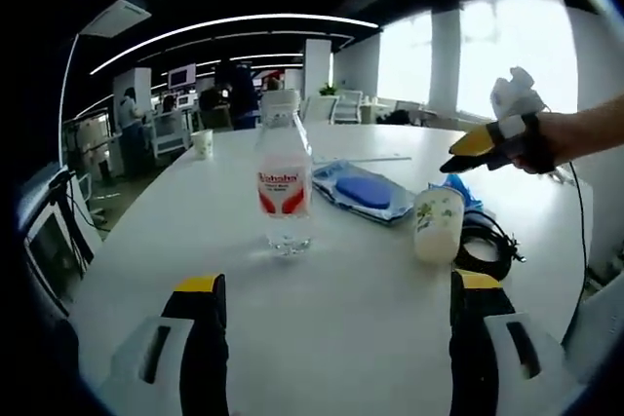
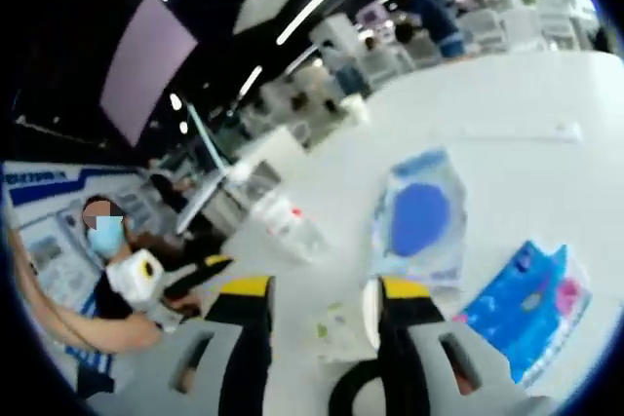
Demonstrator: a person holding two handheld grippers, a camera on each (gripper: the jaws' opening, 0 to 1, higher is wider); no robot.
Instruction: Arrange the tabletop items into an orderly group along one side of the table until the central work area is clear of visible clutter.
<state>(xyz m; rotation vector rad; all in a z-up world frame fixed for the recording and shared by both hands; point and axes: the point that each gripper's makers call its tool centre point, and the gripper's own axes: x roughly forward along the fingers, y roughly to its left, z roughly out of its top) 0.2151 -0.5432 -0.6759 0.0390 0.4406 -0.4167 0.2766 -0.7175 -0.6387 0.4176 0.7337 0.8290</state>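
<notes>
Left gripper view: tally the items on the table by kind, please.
Water bottle: 1
Paper cups: 2, near and far
Clear pouch with blue item: 1
Black cable coil: 1
Blue packet: 1
Total: 6

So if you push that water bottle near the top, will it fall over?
Probably, yes. The water bottle stands tall and narrow on the table, so a high push could tip it. It looks nearly empty, so it is likely light, and the smooth clear plastic may slip between jaws.
</notes>
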